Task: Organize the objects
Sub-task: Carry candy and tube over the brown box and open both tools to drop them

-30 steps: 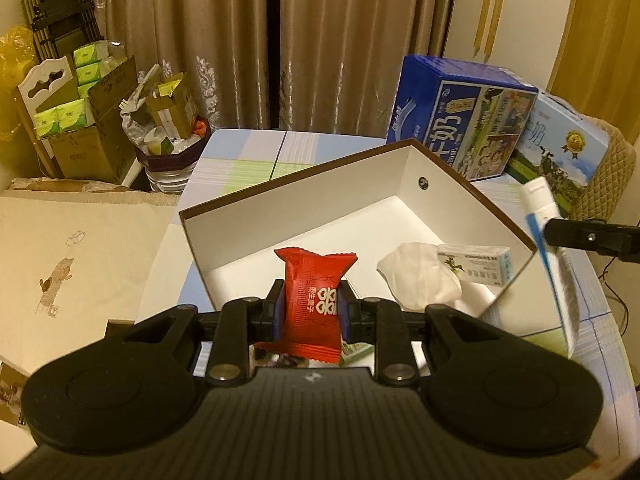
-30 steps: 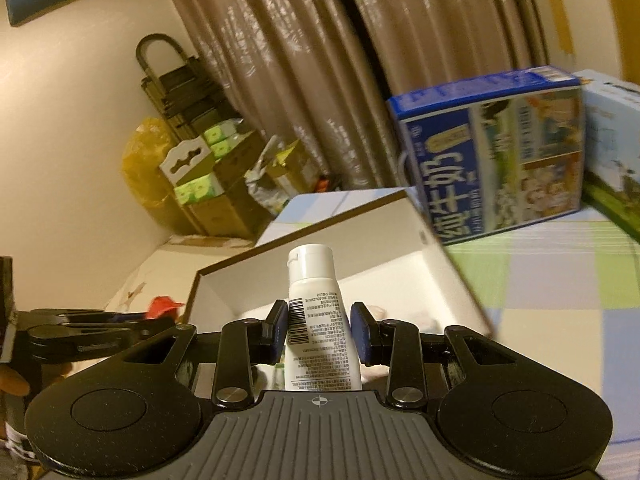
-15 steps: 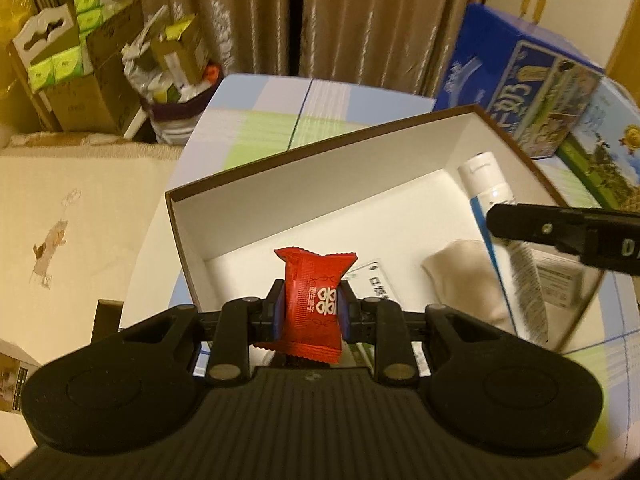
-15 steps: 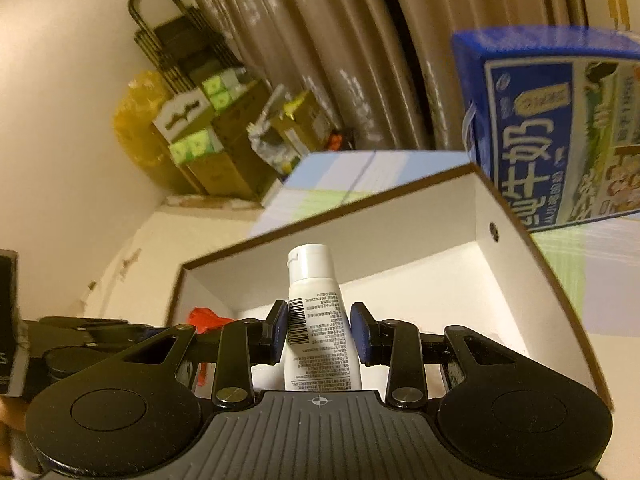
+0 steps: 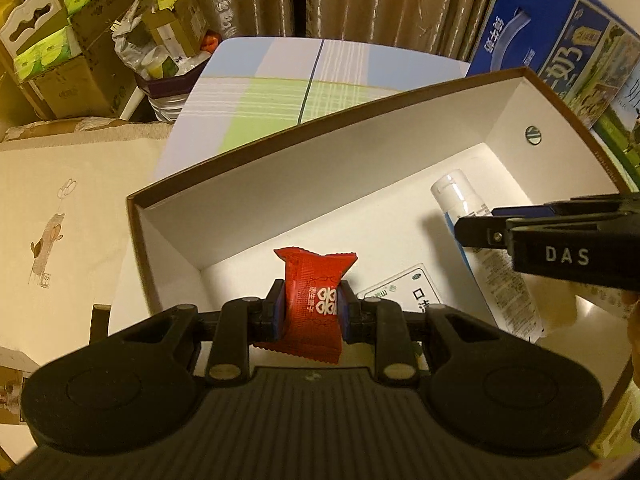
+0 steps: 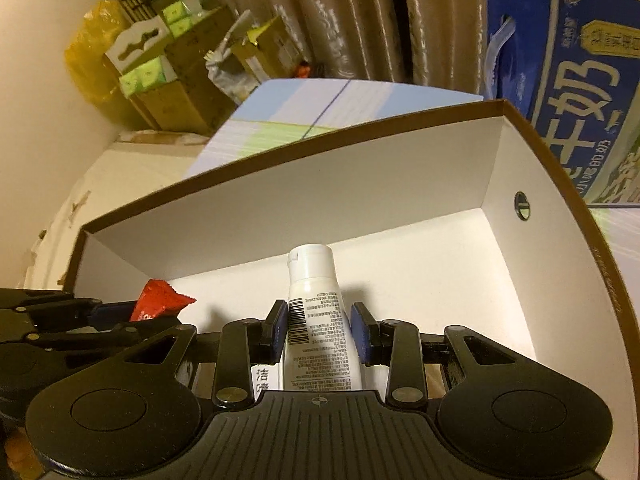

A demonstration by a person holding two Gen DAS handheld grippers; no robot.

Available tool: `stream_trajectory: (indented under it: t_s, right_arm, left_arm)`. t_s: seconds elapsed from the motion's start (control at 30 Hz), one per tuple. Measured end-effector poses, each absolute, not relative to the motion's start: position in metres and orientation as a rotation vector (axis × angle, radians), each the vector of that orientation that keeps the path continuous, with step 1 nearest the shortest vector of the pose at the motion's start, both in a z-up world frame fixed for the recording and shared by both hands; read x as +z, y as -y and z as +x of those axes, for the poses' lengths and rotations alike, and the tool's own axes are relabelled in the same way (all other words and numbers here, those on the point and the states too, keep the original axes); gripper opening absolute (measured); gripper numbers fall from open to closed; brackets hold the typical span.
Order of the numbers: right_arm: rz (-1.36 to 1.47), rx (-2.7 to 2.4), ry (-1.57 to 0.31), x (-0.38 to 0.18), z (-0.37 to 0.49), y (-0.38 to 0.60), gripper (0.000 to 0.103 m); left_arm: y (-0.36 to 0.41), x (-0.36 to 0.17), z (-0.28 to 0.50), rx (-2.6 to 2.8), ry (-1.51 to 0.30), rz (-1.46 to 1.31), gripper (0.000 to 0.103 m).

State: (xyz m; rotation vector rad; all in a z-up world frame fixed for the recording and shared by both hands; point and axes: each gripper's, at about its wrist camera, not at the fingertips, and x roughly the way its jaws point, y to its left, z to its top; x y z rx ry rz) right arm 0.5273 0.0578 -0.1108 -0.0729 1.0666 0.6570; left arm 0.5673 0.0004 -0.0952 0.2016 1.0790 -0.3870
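While the left claw (image 5: 311,309) pinches the light, crinkly red candy packet (image 5: 314,300) over the white box (image 5: 320,184), the right claw (image 6: 319,334) at 3 o'clock squeezes the soft, slippery white tube (image 6: 316,320) mid-body.

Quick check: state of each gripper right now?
Left gripper: shut on the red candy packet.
Right gripper: shut on the white tube.

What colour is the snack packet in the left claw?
Red with white print; the snack packet shows best in the left wrist view.
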Motion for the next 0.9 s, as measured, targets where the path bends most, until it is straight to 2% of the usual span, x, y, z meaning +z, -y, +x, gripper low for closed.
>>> stream_trajectory:
  t_s: [0.33,0.53,0.63,0.7,0.77,0.9]
  right_arm:
    - [-0.036,0.628,-1.093,-0.121,0.539,-0.055,0.032]
    - [-0.028,0.638,-1.044,-0.103,0.533,-0.043,0.044]
    - [-0.026,0.645,-1.012,-0.091,0.527,-0.036,0.047]
    - [-0.015,0.651,-0.994,-0.085,0.523,-0.032,0.048]
    - [-0.007,0.657,-0.980,-0.080,0.519,-0.029,0.049]
    - [-0.006,0.656,-0.924,-0.063,0.502,-0.016,0.051]
  left_arm:
    - [0.006,-0.106,0.576,-0.388,-1.084,0.224,0.022]
    - [0.009,-0.106,0.574,-0.381,-1.078,0.236,0.022]
    - [0.008,-0.106,0.576,-0.378,-1.071,0.240,0.023]
    - [0.007,-0.104,0.574,-0.378,-1.062,0.245,0.025]
    - [0.006,-0.101,0.573,-0.387,-1.052,0.239,0.035]
    - [0.004,-0.090,0.568,-0.410,-1.029,0.211,0.046]
